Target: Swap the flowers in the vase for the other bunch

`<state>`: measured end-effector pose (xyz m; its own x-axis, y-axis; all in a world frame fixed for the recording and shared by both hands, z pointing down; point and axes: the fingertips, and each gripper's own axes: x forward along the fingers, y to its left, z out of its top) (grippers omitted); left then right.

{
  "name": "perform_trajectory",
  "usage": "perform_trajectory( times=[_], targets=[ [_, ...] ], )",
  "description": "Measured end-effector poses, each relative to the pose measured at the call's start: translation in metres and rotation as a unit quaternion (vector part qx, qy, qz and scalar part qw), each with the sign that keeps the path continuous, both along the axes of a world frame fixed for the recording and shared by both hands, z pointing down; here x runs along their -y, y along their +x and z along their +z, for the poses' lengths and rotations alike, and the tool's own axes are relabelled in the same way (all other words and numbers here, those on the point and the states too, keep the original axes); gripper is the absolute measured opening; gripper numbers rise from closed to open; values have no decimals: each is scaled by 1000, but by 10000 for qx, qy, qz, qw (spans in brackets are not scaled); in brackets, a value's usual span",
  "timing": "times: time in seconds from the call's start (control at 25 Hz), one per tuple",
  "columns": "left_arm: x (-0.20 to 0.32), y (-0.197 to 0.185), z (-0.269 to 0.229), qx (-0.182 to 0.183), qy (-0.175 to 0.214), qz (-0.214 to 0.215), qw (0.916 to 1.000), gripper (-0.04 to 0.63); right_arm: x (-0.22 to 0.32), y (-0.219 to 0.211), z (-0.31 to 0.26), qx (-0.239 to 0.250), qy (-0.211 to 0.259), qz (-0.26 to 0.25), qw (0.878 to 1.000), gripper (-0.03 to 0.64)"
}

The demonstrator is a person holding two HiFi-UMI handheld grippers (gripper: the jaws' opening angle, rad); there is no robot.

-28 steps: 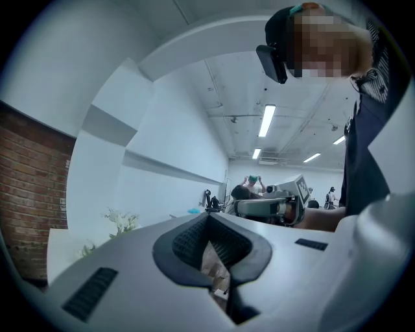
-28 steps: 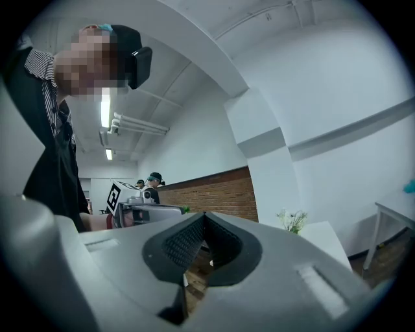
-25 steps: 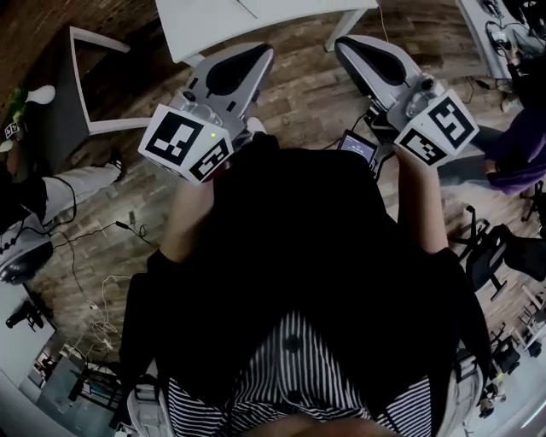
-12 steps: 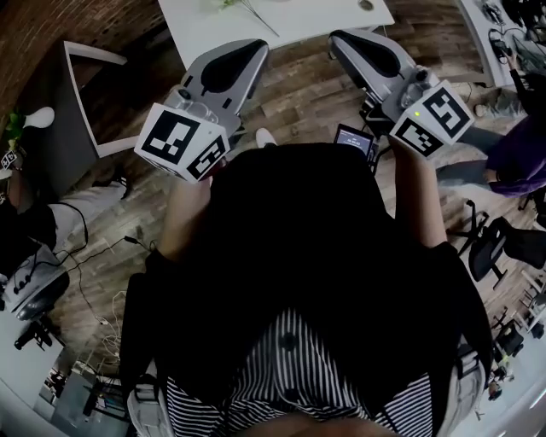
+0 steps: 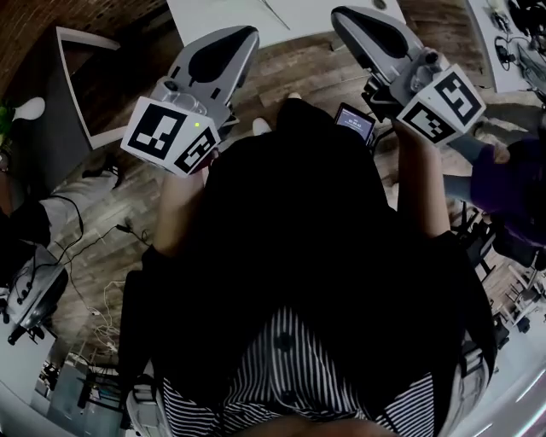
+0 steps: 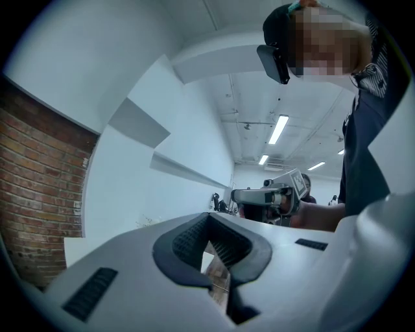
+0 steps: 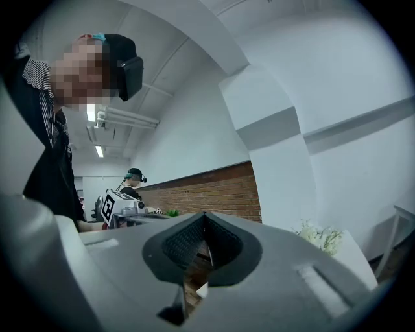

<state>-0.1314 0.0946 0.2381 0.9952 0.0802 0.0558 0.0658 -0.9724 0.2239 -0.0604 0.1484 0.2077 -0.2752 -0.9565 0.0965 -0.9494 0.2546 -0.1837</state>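
Both grippers are held out level in front of me, side by side over the wooden floor. In the head view my left gripper (image 5: 243,36) and right gripper (image 5: 343,17) point at the near edge of a white table (image 5: 299,13). Each is shut with nothing between its jaws. A thin stem (image 5: 275,13) lies on the table. The right gripper view shows its closed jaws (image 7: 205,217) and a bunch of white flowers (image 7: 319,237) on the table to the right. In the left gripper view, past the shut left gripper (image 6: 209,219), the right gripper (image 6: 266,194) is seen. No vase is in view.
A white chair frame (image 5: 77,85) stands at the left beside a brick wall (image 7: 207,188). A small screen device (image 5: 354,124) sits by my right hand. Cables (image 5: 94,282) trail over the floor. A person in purple (image 5: 512,171) is at the right, another person's legs (image 5: 43,213) at the left.
Both grippers have travelled together with my body across the floor. The table has slid towards the top edge of the head view. The jaws have stayed shut.
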Motion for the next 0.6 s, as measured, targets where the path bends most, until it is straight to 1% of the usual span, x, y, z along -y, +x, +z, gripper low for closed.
perform_trajectory(
  times=[0.16,0.32,0.48,0.6],
  targets=[
    [18,9,-4,20,18,-85,10000,6,19,14,-3,32,27,-39,10000,3],
    [41,44,-3,37,38,-164,9999,6,46,50,0,70,63,-150,9998,3],
    [59,68,-5,23,58,-235,9997,6,64,70,0,82,104,-260,9996,3],
    [76,93,-3,31,49,-255,9997,7,82,92,3,85,92,-310,9994,3]
  ],
)
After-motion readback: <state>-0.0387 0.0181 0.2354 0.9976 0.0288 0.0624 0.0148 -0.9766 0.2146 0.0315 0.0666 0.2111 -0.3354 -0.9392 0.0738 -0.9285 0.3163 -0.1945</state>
